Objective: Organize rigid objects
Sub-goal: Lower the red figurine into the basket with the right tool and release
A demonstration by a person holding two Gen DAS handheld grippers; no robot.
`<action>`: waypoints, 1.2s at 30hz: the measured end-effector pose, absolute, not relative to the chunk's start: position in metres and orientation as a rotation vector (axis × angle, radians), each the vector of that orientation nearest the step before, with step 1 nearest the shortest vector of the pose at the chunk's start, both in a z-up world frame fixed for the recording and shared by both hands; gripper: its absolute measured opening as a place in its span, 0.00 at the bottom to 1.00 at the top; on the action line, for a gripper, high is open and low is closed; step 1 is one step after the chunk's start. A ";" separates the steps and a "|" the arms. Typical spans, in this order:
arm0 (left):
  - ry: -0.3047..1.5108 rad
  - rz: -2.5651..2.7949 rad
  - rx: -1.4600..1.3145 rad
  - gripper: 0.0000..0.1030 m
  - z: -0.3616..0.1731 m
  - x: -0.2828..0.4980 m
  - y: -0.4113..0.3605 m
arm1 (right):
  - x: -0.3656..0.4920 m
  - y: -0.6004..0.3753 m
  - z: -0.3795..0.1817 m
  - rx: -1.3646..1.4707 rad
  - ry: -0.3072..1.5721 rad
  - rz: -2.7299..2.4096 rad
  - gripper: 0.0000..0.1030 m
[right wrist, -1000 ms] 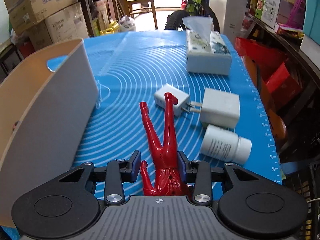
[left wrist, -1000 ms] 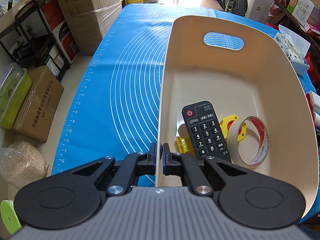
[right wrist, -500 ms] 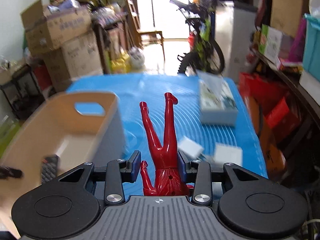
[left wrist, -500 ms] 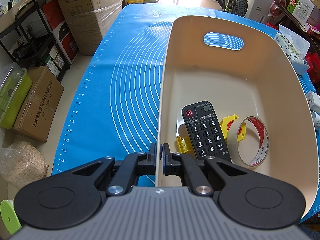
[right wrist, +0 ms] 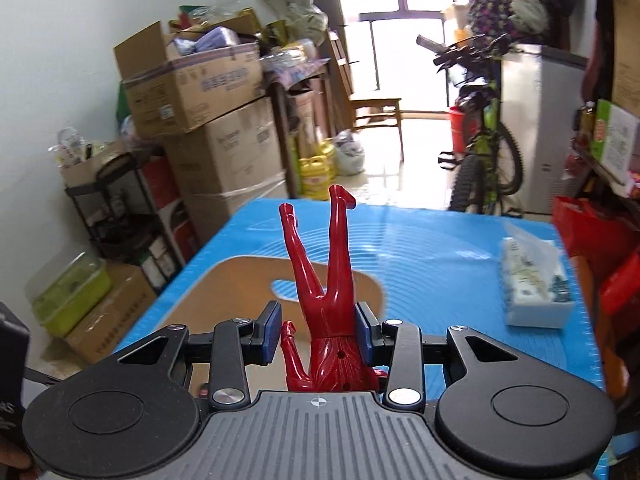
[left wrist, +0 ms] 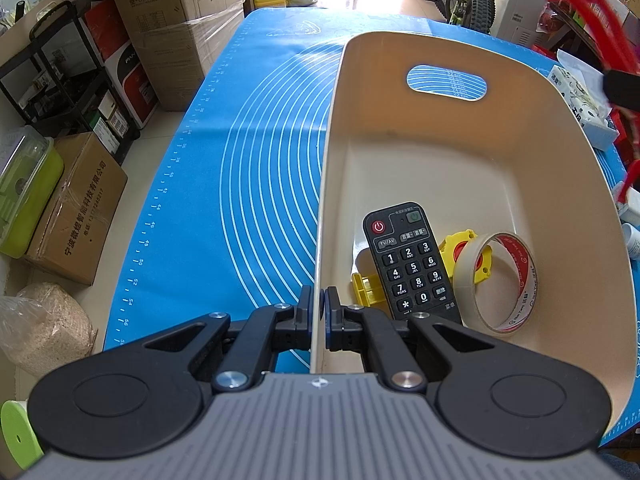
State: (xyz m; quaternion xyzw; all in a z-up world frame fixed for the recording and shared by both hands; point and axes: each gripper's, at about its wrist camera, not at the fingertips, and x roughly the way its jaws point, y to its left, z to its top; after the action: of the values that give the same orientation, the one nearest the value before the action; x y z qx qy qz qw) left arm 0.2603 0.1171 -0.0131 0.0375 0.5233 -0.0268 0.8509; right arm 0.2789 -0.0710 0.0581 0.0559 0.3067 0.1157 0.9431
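While left hand-held gripper (left wrist: pixel 319 308) pinches bin (left wrist: pixel 472 128) wall, right hand-held gripper (right wrist: pixel 319 330) clamps red figure (right wrist: pixel 324 304).

The cream plastic bin with a handle slot (left wrist: pixel 472 152) is the landmark. Its far half is bare floor, open from above. Its near end is crowded: a black remote control (left wrist: pixel 412 262), a roll of pale tape with red print (left wrist: pixel 500 280) and yellow plastic pieces (left wrist: pixel 366 288) lie together there. The left hand-held gripper (left wrist: pixel 319 312) is clamped on the bin's near left wall, blocking that corner. Left of the bin, the blue ringed mat on the worktop (left wrist: pixel 256 184) is bare. Beyond the bin's right wall stands a white tissue pack (right wrist: pixel 534 282); small white bottles (left wrist: pixel 632 236) crowd the right rim.
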 end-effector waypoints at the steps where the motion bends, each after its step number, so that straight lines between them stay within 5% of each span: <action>1: 1.101 -0.056 0.080 0.07 -0.013 0.260 0.117 | 0.280 -0.064 0.056 0.111 0.633 0.248 0.45; 18: 1.099 -0.058 0.080 0.06 -0.012 0.261 0.117 | 0.286 -0.024 -0.014 0.060 0.898 0.295 0.46; 21: 1.101 -0.054 0.083 0.06 -0.014 0.261 0.116 | 0.283 -0.023 -0.009 0.036 0.886 0.295 0.53; 25: 1.100 -0.054 0.085 0.06 -0.013 0.260 0.116 | 0.277 -0.031 0.008 0.046 0.832 0.283 0.75; 36: 1.100 -0.054 0.086 0.07 -0.013 0.260 0.116 | 0.265 -0.085 0.038 0.058 0.766 0.149 0.91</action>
State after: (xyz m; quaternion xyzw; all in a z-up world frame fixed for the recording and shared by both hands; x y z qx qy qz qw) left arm 0.2604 0.1157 -0.0130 0.0410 0.5224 -0.0258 0.8513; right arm 0.2647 -0.0850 0.0378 0.0281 0.3734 0.0726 0.9244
